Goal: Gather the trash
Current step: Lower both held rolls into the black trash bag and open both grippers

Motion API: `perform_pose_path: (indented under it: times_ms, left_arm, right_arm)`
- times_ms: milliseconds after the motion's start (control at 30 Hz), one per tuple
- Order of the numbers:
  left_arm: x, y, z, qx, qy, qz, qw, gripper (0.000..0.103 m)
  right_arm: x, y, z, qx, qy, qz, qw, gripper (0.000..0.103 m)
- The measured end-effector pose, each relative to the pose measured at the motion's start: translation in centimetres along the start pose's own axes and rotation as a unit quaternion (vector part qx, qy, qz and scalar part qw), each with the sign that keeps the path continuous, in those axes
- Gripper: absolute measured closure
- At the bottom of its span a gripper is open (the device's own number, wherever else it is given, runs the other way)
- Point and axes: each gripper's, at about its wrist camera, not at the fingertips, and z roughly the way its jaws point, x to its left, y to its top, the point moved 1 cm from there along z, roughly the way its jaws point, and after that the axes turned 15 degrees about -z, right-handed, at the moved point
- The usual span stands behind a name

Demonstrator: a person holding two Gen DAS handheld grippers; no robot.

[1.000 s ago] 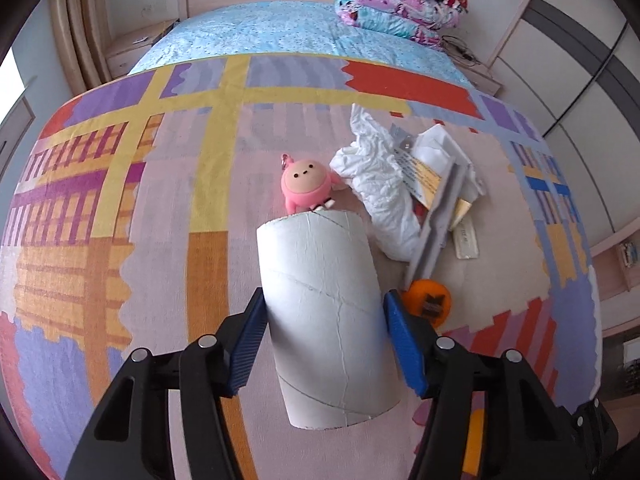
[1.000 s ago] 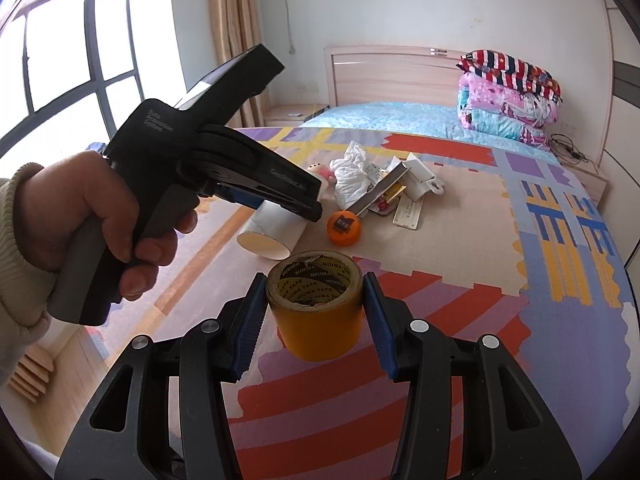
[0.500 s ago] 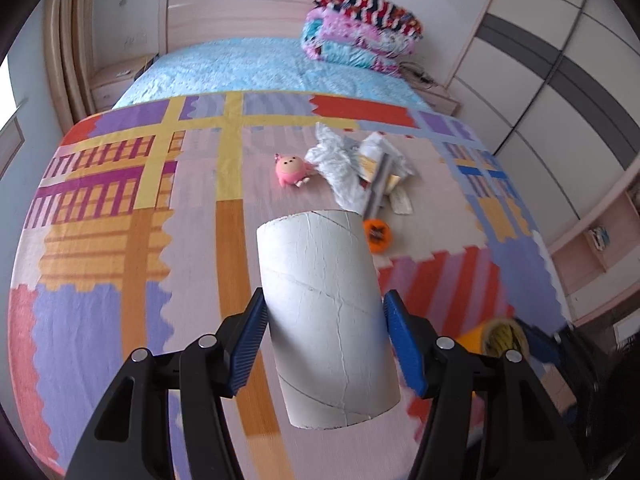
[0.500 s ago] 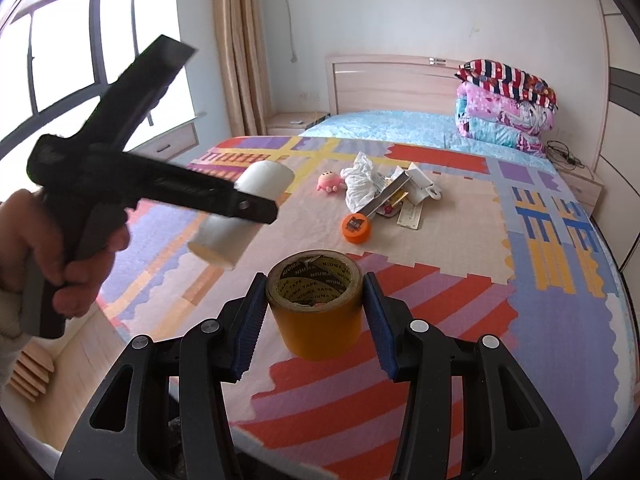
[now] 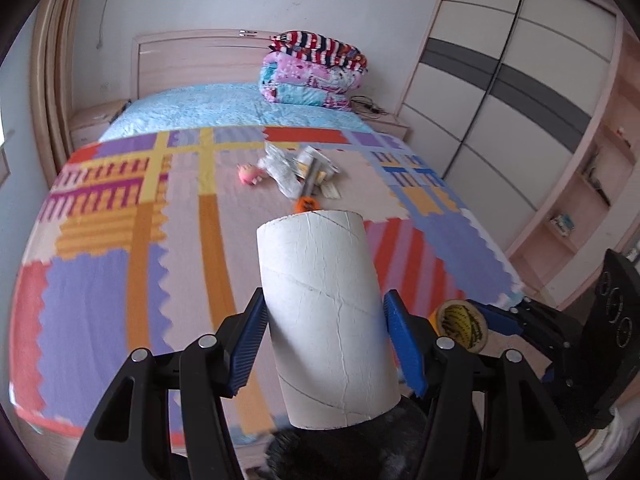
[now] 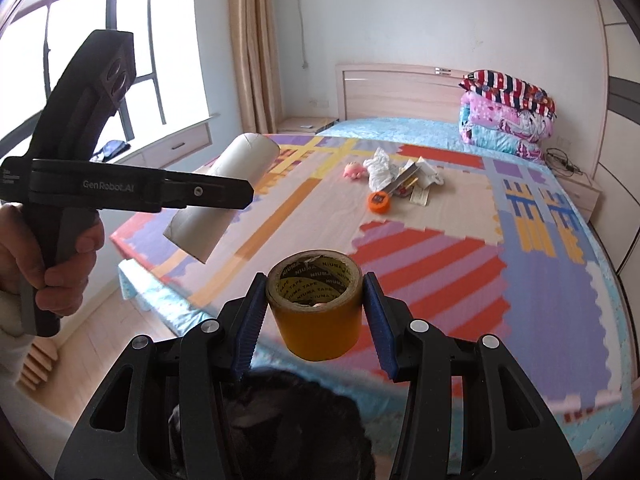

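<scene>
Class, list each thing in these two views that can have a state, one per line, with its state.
Left tongs: shut on the cardboard tube.
Cardboard tube: held in the air, tilted.
Right tongs: shut on the tape roll.
Tape roll: held, hollow core facing up.
Pile of wrappers: lying on the bed mat, not yet collected.
Orange tape measure: lying on the mat beside the pile.
Pink toy: lying on the mat.

Ahead of my right claw (image 6: 314,314), on the bed (image 6: 440,216): tape measure (image 6: 379,202), litter pile (image 6: 404,174) behind, toy (image 6: 353,171) left.

Folded quilts (image 5: 316,70) sit on the bed (image 5: 224,108) beside a wardrobe (image 5: 504,80).
</scene>
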Motion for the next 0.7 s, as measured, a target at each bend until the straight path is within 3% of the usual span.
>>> perform_pose_path:
  times_ms: [333, 500, 700]
  left_arm:
    - [-0.4, -6.7, -0.2, 0.035, -0.025, 0.037, 0.9984, 0.046]
    - [-0.3, -10.7, 1.3, 0.079, -0.041, 0.058, 0.9944, 0.046]
    - [1.0, -15.0, 4.6, 0.147, -0.027, 0.061, 0.9869, 0.046]
  right_arm:
    - [2.3, -4.8, -0.1, 0.039, 0.033, -0.009, 0.999, 0.055]
    - [3.7, -7.5, 1.4, 0.073, 0.044, -0.008, 0.996, 0.055]
    - [4.8, -10.0, 2.9, 0.115, 0.049, -0.008, 0.992, 0.055]
